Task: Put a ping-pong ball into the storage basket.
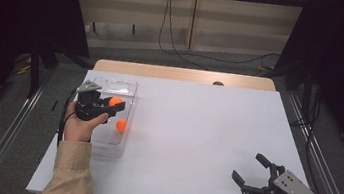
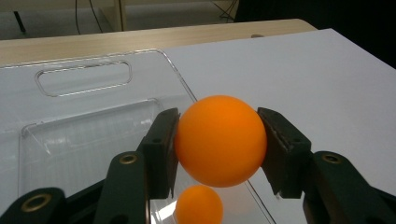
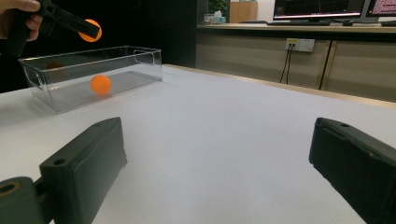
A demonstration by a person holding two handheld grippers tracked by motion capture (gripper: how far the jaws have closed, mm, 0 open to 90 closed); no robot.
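From the high view, my left claw [image 1: 110, 108] is hovering over the clear bin [image 1: 120, 146] at the table's left edge, clamped on an orange ball [image 1: 116, 101], and a second orange ball [image 1: 121, 125] is already sitting inside the bin. My right claw [image 1: 251, 169] is parked near the front right corner of the table [image 1: 196, 130] with its jaws spread wide and nothing in them. In the left gripper view the pads squeeze the held ball [image 2: 220, 140] from both sides, with the other one [image 2: 199, 205] right underneath on the bin floor [image 2: 84, 144]. In the right gripper view my left claw [image 3: 81, 25] holds its ball [image 3: 92, 29] above the bin's rim [image 3: 93, 53], and the loose ball [image 3: 100, 85] rests inside. So I reckon one's done and this one just needs dropping. Nothing's in the way: the rest of the table is bare, and only cables run across the floor behind it.
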